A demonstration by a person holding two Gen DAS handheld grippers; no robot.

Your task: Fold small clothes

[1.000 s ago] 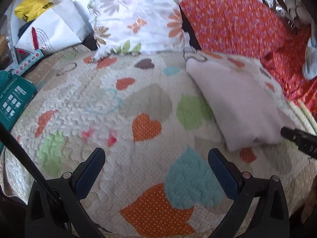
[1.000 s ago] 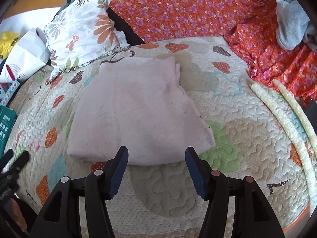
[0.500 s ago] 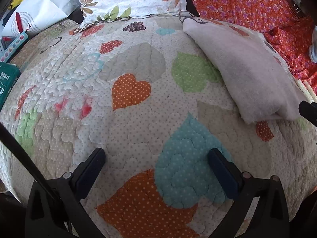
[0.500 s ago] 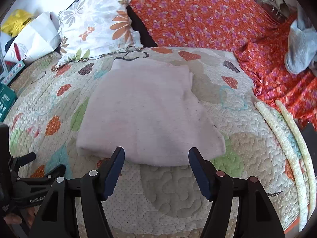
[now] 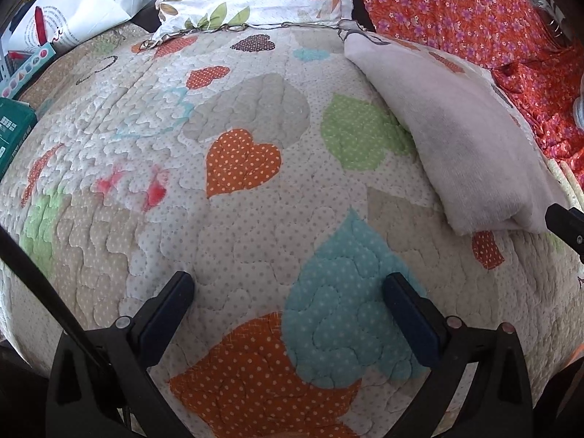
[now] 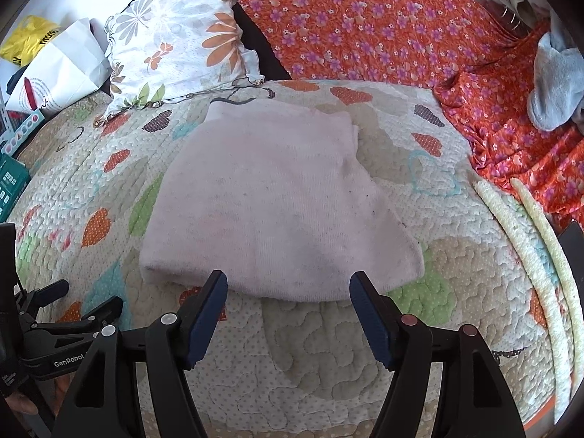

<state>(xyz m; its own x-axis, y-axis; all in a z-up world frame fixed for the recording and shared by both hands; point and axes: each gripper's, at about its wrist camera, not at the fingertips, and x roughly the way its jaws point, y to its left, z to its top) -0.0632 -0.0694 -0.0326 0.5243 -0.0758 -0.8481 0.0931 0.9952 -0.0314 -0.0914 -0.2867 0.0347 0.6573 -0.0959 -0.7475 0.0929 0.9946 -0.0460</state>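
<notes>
Pale pink knit, soft and a bit fuzzy looking, that's the folded garment lying flat on the heart-patterned quilt, roughly mid-bed, with the floral pillow just past its far edge and the orange flowered blanket off to the right. It already looks doubled over at least once, since the near edge is a thick rounded fold and not a loose hem. My guess is it handles like any small jersey piece: light, floppy, zero stiffness, so it'll sag and unfold if you lift it by one corner only. It won't slip much on that quilted surface, and nothing about it is fragile. The right gripper sits just short of the near fold, jaws spread wide with nothing between them, pads not touching the cloth. The left gripper is off to the side over bare quilt, also wide open and empty, with the garment well to its right. If I were grabbing it, I'd pinch both near corners through all the layers, one claw each, so the stack stays together. Grabbing mid-edge would probably just bunch it up.
</notes>
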